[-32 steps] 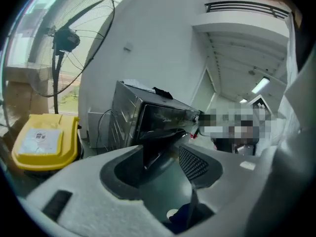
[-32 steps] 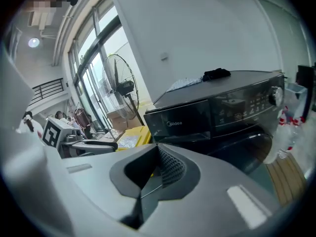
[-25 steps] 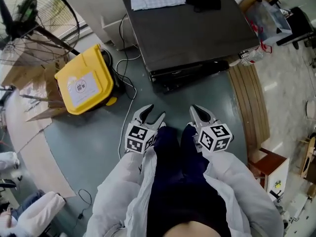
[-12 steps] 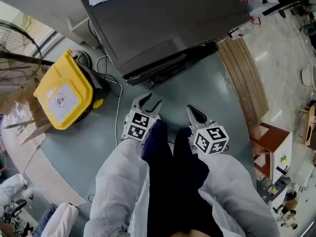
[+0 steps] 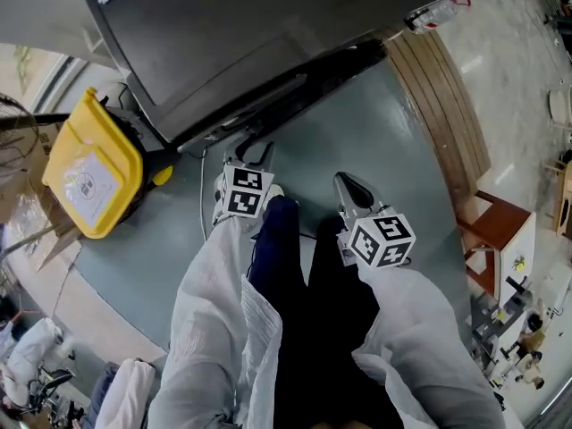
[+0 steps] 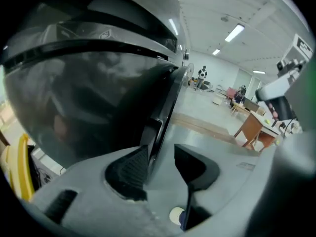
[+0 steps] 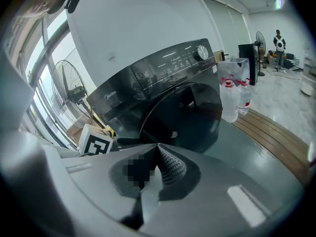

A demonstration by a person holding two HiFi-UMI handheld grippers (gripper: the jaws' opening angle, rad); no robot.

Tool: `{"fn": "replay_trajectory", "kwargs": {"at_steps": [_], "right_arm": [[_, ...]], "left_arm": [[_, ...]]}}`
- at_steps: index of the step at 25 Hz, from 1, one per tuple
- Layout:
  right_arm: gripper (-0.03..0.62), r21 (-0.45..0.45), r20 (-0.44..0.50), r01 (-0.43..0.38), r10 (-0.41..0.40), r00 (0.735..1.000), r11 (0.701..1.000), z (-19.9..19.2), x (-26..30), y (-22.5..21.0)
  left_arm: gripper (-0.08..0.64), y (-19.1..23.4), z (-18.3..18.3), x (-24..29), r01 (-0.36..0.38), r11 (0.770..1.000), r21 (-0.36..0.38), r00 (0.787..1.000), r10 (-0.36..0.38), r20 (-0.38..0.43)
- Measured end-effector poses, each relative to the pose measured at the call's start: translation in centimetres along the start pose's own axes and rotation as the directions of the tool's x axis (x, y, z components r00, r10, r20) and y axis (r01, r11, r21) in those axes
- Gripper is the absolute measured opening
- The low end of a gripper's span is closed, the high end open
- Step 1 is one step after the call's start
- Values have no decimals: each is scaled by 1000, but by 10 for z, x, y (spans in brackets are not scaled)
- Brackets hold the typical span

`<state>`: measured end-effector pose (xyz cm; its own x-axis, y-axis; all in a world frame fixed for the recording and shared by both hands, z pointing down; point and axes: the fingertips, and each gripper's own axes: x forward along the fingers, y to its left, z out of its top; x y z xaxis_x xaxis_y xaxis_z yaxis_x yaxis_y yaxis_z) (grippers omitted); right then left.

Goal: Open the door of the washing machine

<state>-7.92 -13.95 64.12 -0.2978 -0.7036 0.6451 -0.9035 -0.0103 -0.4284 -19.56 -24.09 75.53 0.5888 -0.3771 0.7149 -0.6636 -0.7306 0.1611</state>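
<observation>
The dark washing machine point(image 5: 268, 34) fills the top of the head view. Its round door point(image 7: 182, 117) is closed against the front. My left gripper point(image 5: 253, 153) is at the door's lower front. In the left gripper view the door's handle edge point(image 6: 153, 132) runs between the jaws of that gripper point(image 6: 160, 149). The jaws are closing; the left pad point(image 6: 131, 169) lies against the edge, while the right pad stands apart from it. My right gripper point(image 5: 350, 186) hangs back over the floor with its tips together point(image 7: 157, 149) and nothing in it.
A yellow bin point(image 5: 85, 164) stands left of the machine, with a cable point(image 5: 206, 213) trailing on the floor beside it. Wooden boards point(image 5: 442, 105) and water bottles point(image 7: 234, 95) are on the right. A fan point(image 7: 74, 95) stands behind the machine's left.
Both grippers have sunk and moved toward the machine's front. The left one has reached the door edge and its jaws have narrowed. The machine now looms larger in the head view.
</observation>
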Motion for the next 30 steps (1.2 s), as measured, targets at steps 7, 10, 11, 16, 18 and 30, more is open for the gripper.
{"fn": "replay_trajectory", "kwargs": {"at_steps": [7, 10, 11, 16, 18, 30], "right_arm": [[9, 34, 17, 1, -2, 1000, 999, 3, -10, -14], [8, 43, 5, 6, -6, 1000, 999, -4, -14, -18], [9, 44, 1, 7, -7, 1000, 999, -6, -15, -19], [9, 68, 16, 7, -8, 1000, 998, -9, -12, -17], [9, 80, 22, 11, -13, 1000, 997, -11, -12, -15], [9, 124, 46, 59, -65, 997, 991, -24, -36, -17]], "left_arm": [[106, 6, 1, 14, -33, 999, 4, 999, 33, -39], [103, 5, 1, 15, -32, 999, 13, 999, 33, -41], [101, 5, 2, 15, -32, 999, 21, 999, 33, -36], [95, 5, -1, 12, -21, 1000, 6, 999, 21, -37], [95, 3, -1, 8, -22, 1000, -19, 999, 21, -38], [78, -59, -20, 1, 121, 992, 29, 991, -119, -60]]}}
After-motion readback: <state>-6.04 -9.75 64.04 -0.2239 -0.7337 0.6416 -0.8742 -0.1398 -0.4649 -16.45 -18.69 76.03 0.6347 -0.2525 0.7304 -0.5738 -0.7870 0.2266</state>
